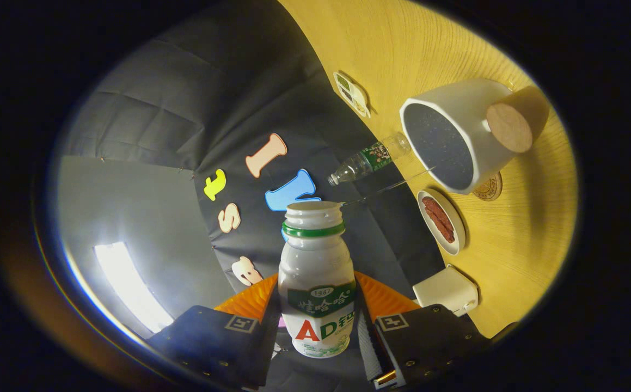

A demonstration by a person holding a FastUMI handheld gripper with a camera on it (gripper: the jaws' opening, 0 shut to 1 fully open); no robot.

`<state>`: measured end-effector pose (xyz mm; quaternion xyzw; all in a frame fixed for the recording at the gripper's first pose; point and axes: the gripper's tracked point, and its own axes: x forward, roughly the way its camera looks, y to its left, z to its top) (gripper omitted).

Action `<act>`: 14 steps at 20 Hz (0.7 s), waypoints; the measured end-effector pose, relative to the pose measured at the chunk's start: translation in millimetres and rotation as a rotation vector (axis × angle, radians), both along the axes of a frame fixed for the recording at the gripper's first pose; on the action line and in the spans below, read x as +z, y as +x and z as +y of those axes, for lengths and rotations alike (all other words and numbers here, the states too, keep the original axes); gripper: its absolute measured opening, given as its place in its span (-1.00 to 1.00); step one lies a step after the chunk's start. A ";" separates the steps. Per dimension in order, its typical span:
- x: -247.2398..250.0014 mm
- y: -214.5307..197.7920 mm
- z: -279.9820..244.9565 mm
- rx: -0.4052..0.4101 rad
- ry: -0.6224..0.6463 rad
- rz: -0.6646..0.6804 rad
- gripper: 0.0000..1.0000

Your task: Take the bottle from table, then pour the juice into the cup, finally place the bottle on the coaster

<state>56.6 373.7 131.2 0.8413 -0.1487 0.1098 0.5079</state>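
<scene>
My jaws are clamped on one bottle, a finger pressing each flank, its open mouth tipped toward the desk. At two o'clock sits one cup, a thin stream of juice running to it. One coaster lies beside the cup, one plate nearer, one clear bottle beyond.

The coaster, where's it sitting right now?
In the gripper view, the coaster lies on the wooden table, partly hidden by the white cup, with the small plate nearby.
</scene>
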 end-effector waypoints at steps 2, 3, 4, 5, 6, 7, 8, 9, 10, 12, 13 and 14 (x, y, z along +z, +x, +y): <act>-0.7 -1.1 -1.5 0.000 0.012 -0.001 0.30; -0.7 -1.0 -1.7 0.001 0.018 -0.002 0.30; 0.5 -1.9 -2.4 0.000 0.022 -0.002 0.30; 0.0 -2.0 -2.8 -0.001 0.022 -0.002 0.30; 0.7 -1.5 -3.6 -0.003 0.019 -0.002 0.30; 0.6 -2.7 -4.3 -0.012 0.005 0.001 0.30; -0.8 -1.3 -2.3 -0.014 -0.038 0.021 0.30; -4.9 1.8 1.7 -0.017 -0.101 0.050 0.30; -7.4 3.7 3.3 -0.022 -0.166 0.073 0.30; -6.8 5.3 2.5 -0.041 -0.274 0.097 0.30; -9.1 7.1 0.7 -0.057 -0.338 0.121 0.29; -15.0 10.8 1.1 -0.063 -0.406 0.156 0.30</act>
